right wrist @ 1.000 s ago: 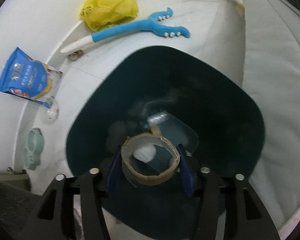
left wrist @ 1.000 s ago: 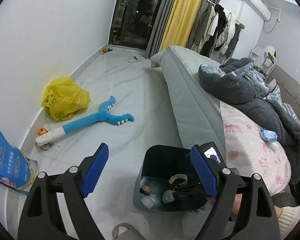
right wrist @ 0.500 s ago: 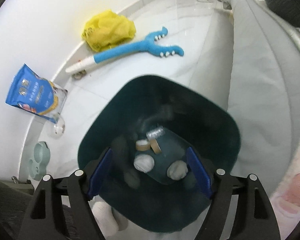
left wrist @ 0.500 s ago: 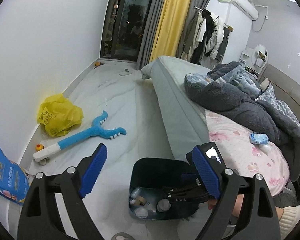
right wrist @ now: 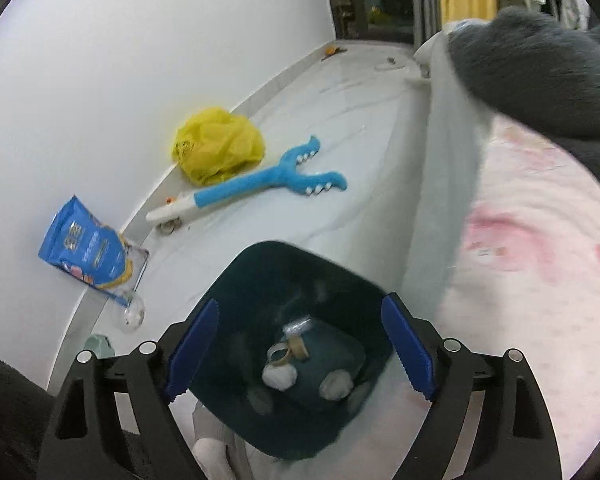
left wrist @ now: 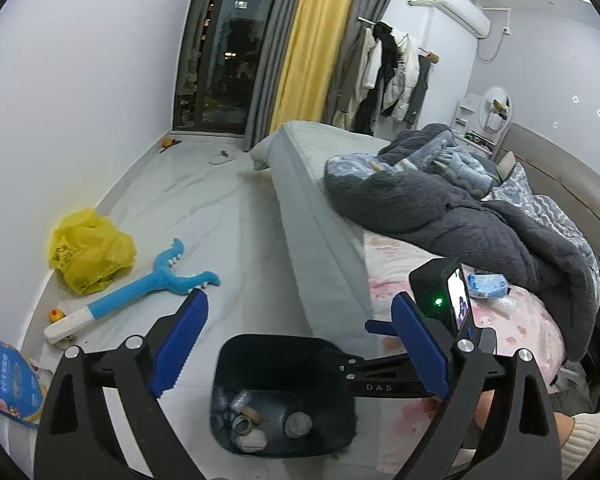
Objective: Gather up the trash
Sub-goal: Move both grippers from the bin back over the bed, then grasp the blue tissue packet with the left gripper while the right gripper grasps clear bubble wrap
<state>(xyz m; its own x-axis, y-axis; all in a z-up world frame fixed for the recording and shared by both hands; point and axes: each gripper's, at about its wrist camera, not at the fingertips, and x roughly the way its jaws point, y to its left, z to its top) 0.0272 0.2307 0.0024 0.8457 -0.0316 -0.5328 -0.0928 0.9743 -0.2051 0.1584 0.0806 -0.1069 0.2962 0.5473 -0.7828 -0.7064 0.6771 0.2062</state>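
Two grippers stood wide open with nothing between their blue pads: the left gripper (left wrist: 300,348) low in its own view, the right gripper (right wrist: 298,350) low in its view. The dark square plastic trash bin (right wrist: 256,272) sat upright on the pale marble floor (right wrist: 340,120), mouth facing up, at bottom centre of both frames, just beside the grey bed edge (left wrist: 312,220). Inside lay a brown cardboard tape ring (right wrist: 286,350), flat on the bottom, beside two crumpled white paper wads (right wrist: 279,378). In the left half of the right wrist view, a blue toothed toy grabber (right wrist: 260,184) ran lengthwise from lower left to upper right, jaws pointing right, near a crumpled yellow plastic bag (right wrist: 218,144).
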